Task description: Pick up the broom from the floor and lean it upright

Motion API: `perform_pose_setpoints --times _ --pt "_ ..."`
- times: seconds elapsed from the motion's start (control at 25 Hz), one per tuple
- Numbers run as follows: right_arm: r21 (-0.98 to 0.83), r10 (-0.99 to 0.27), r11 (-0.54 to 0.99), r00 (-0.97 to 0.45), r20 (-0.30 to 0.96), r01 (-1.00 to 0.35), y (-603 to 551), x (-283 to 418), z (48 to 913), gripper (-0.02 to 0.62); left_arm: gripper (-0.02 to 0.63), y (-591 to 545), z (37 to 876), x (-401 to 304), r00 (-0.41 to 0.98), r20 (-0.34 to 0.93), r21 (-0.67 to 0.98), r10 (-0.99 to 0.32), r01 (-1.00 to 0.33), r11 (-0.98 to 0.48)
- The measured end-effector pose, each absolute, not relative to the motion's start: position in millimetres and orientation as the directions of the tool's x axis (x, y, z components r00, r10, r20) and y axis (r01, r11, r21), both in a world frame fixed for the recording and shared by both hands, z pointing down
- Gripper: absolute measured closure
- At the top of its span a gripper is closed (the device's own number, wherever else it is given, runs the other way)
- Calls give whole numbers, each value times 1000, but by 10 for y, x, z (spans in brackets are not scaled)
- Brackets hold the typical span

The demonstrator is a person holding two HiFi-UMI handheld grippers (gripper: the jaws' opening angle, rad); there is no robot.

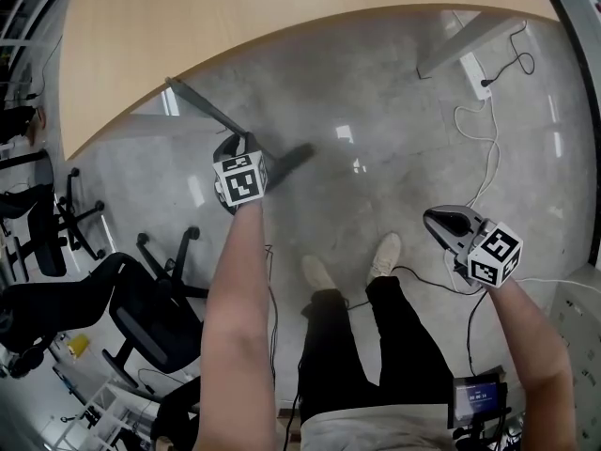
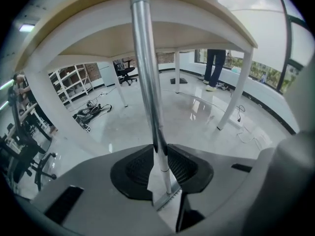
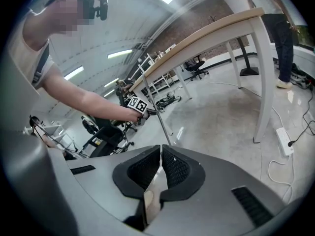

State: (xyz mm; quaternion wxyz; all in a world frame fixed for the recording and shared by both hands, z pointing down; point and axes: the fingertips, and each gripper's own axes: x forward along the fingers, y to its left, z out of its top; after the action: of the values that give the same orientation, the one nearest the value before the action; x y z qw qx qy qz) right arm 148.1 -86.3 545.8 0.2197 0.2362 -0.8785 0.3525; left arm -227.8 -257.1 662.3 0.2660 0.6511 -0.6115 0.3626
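Head view: left gripper (image 1: 239, 144) held out over the grey floor (image 1: 376, 101), clamped on the broom (image 1: 202, 103). The broom's slim handle slants from the gripper up to the curved edge of the wooden table (image 1: 235, 7), and its dark lower part shows just past the jaws. Right gripper (image 1: 441, 222) hangs well apart, beside the person's shoes (image 1: 385, 255), and carries nothing. An office chair (image 1: 155, 299) stands at the person's left. Left gripper view: the silver handle (image 2: 145, 73) stands nearly upright between the two pads (image 2: 184, 166), which press on it from both sides. It crosses the table edge (image 2: 49, 28) above. Right gripper view: jaws drawn together to a thin slit, nothing between them. Beyond them, the other claw (image 3: 142, 111) grips the handle (image 3: 160, 124), which slopes down to the floor.
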Motion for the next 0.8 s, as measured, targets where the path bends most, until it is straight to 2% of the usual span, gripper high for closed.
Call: perform_pose_setpoints --times 0.28,0.56,0.68,0.8 --pt "-515 -223 681 -817 532 -521 -808 1313 5356 571 481 -2544 6477 -2419 -31 769 -156 -639 -978 -140" --pt "-519 -206 697 -832 515 -494 -758 1047 5343 571 474 -2194 6289 -2435 -1 753 -116 -658 -985 -131" --pt "-524 -213 701 -843 494 -484 -788 893 5297 571 499 -1815 6080 -2472 2 723 -62 -691 -996 -68" --pt "-531 -222 700 -853 473 -477 -812 719 5246 571 545 -1359 5833 -2416 24 697 -55 -716 -995 -86"
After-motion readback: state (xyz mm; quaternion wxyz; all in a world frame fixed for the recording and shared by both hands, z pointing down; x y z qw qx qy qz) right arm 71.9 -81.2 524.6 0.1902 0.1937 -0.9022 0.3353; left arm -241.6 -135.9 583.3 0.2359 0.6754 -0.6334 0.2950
